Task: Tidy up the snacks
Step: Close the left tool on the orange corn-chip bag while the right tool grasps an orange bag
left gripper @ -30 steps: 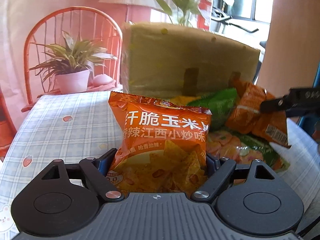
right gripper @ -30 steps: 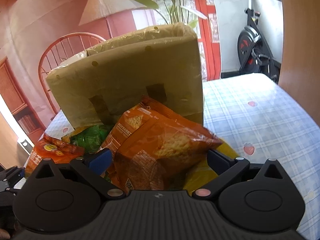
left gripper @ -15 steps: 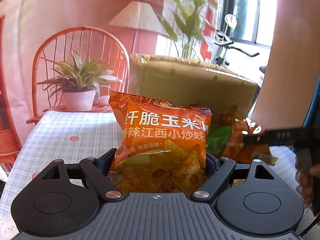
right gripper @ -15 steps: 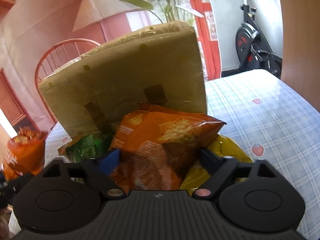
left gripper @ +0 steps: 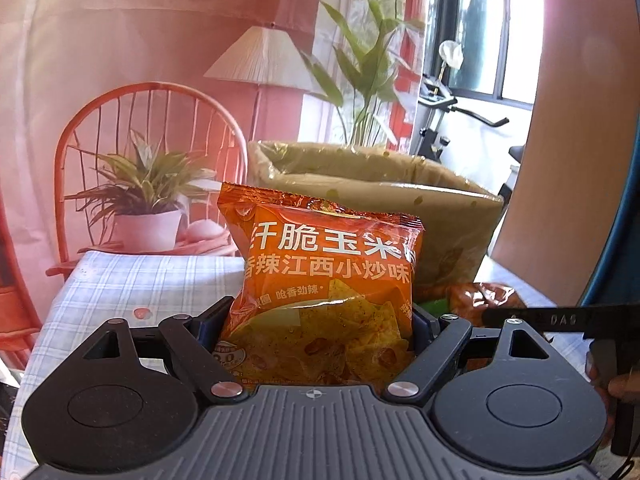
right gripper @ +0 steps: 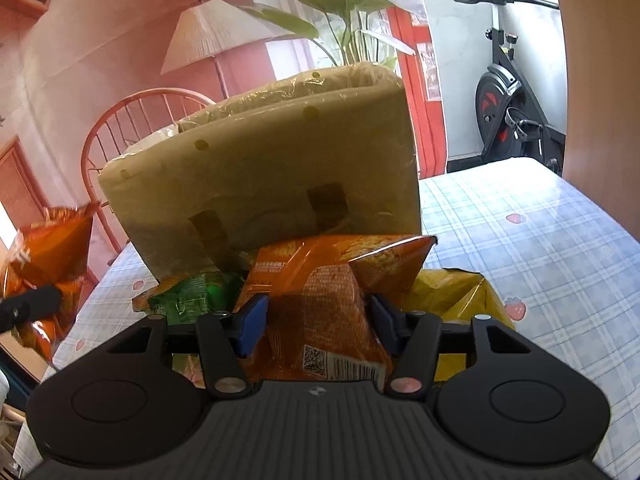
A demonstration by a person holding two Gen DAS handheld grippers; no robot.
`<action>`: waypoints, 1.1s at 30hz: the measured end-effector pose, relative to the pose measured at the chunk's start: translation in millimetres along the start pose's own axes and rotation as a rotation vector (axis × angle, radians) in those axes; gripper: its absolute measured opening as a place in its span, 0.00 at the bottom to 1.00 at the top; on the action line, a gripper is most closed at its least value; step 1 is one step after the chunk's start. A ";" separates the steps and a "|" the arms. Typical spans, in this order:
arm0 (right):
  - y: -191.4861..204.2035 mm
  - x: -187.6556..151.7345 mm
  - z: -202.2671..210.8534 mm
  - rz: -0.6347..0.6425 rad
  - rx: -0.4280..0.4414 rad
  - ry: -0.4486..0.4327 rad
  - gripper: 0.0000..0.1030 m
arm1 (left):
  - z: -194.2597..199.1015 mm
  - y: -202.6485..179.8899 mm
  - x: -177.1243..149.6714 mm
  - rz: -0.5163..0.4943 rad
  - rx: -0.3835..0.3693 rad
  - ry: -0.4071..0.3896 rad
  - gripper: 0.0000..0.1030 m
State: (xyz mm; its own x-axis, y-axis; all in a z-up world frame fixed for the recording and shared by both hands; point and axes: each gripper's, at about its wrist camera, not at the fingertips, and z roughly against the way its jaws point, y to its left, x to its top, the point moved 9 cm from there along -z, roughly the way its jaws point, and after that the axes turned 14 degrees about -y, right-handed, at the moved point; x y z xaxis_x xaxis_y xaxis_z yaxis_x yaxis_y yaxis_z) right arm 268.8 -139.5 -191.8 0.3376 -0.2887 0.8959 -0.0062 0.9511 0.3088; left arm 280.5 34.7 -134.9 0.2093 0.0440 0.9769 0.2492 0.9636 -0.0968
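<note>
My left gripper [left gripper: 318, 320] is shut on an orange corn-chip bag [left gripper: 328, 276], held upright above the checked tablecloth [left gripper: 132, 280]. Behind it stands an open cardboard box [left gripper: 372, 184] lined with clear film. In the right wrist view my right gripper [right gripper: 318, 320] has its jaws closing on a second orange snack bag [right gripper: 320, 280]; both blue pads press its crumpled sides. That bag lies against the box [right gripper: 272, 168], between a green bag [right gripper: 192, 296] and a yellow bag [right gripper: 460, 296]. The left gripper's chip bag [right gripper: 48, 264] shows at the far left.
A potted plant [left gripper: 140, 200] sits on a red chair [left gripper: 80, 128] beyond the table's far left edge. A tall plant [right gripper: 344, 20] and a lamp [right gripper: 208, 36] stand behind the box. An exercise bike [right gripper: 508, 112] stands far right, past bare tablecloth [right gripper: 540, 248].
The left gripper has risen with the chip bag, so the box's open top now shows. The right jaws have narrowed onto the orange bag and pinched it into a ridge.
</note>
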 end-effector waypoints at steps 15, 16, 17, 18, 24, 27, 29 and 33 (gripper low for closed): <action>-9.9 13.1 17.9 -0.023 0.003 -0.051 0.56 | -1.1 -4.8 12.9 0.007 -0.015 -0.036 0.84; -10.5 15.0 19.5 -0.023 0.003 -0.057 0.56 | -0.9 -5.4 14.2 0.007 -0.015 -0.039 0.84; -11.0 17.7 21.7 -0.024 0.003 -0.064 0.56 | -0.8 -6.1 15.6 0.006 -0.016 -0.042 0.84; -11.5 20.5 23.6 -0.026 0.003 -0.071 0.56 | -0.7 -7.1 17.1 0.006 -0.018 -0.045 0.84; -8.2 40.6 35.2 -0.015 0.019 -0.113 0.56 | 1.6 -12.5 28.5 -0.004 -0.027 -0.075 0.84; -4.6 51.3 41.0 0.003 0.034 -0.134 0.56 | 2.2 -15.3 34.8 -0.009 -0.032 -0.086 0.84; -1.1 58.4 44.8 0.013 0.047 -0.148 0.56 | 2.1 -17.1 38.6 -0.016 -0.031 -0.090 0.84; 3.9 70.7 48.7 0.034 0.070 -0.171 0.56 | 2.1 -22.7 50.3 -0.039 -0.032 -0.112 0.84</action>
State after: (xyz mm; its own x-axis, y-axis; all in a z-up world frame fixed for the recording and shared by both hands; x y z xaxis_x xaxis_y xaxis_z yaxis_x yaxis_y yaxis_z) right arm 246.8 -161.5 -111.7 0.1707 -0.2762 0.9458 -0.0822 0.9526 0.2931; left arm 283.3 15.5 -83.2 0.0926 0.0379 0.9950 0.2856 0.9563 -0.0630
